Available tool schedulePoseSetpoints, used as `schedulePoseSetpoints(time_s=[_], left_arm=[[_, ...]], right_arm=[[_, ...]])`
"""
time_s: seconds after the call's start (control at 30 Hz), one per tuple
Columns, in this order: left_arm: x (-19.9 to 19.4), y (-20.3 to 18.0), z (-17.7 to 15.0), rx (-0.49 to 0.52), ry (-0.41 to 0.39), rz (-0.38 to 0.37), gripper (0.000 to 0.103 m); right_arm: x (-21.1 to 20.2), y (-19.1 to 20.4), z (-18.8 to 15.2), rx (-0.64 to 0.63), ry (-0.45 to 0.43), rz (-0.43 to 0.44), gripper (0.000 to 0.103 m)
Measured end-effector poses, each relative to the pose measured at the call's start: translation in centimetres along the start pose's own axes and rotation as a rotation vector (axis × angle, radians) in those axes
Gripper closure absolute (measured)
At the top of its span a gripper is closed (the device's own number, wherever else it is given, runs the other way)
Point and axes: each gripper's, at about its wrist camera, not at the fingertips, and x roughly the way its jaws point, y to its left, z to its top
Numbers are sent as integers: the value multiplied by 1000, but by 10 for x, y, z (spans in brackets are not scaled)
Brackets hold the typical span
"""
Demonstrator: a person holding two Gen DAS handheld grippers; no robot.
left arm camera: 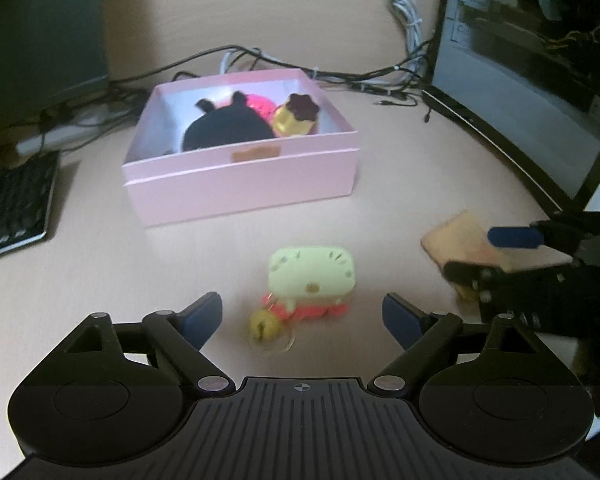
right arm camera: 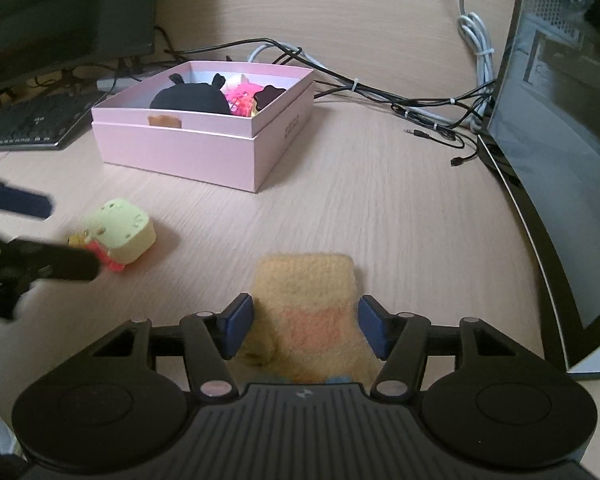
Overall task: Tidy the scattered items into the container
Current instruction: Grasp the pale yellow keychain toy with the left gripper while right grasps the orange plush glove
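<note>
A pink box stands on the desk and holds a black plush, a pink item and a yellow-brown toy. A pale green plush keychain lies on the desk just ahead of my open left gripper, between its fingers' line. My right gripper is open with its blue pads on either side of a tan felt piece lying flat; the pads do not press it. The box and the keychain also show in the right wrist view.
A monitor stands at the right, its base edge near the felt piece. Cables run behind the box. A keyboard lies at the left under a second dark monitor.
</note>
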Motion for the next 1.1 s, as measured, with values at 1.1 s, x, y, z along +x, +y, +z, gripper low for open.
schedulePoseSetpoints(time_s=[1.1], left_arm=[[-8,11,-5,-13,24,23,42]], right_arm=[[9,13,18,13,37,106,57]])
